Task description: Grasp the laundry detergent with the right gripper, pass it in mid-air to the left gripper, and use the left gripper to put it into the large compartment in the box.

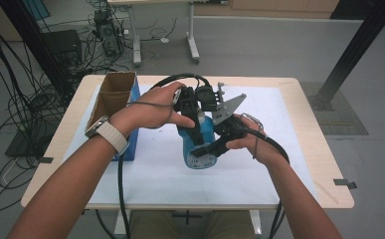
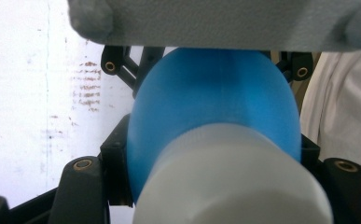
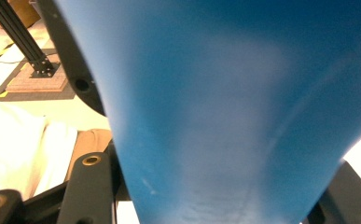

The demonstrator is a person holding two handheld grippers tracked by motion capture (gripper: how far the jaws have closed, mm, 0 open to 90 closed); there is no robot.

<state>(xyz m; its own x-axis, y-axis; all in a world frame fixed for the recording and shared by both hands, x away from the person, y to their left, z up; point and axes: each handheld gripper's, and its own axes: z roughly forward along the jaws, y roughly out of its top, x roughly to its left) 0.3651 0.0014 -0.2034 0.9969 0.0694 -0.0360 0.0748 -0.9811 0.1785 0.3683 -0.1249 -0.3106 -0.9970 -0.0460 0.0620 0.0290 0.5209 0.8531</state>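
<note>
The left gripper is clamping the white cap of a blue plastic bottle, while the right gripper is squeezing the bottle's body just below, holding it above the white table mat. This two-handed hold is likely bracing the body so the cap can be twisted.

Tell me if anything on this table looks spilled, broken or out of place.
Nothing looks spilled or broken. The blue bottle is held above the white mat by both tongs, its white cap on. The open cardboard box stands upright at the mat's left edge.
</note>
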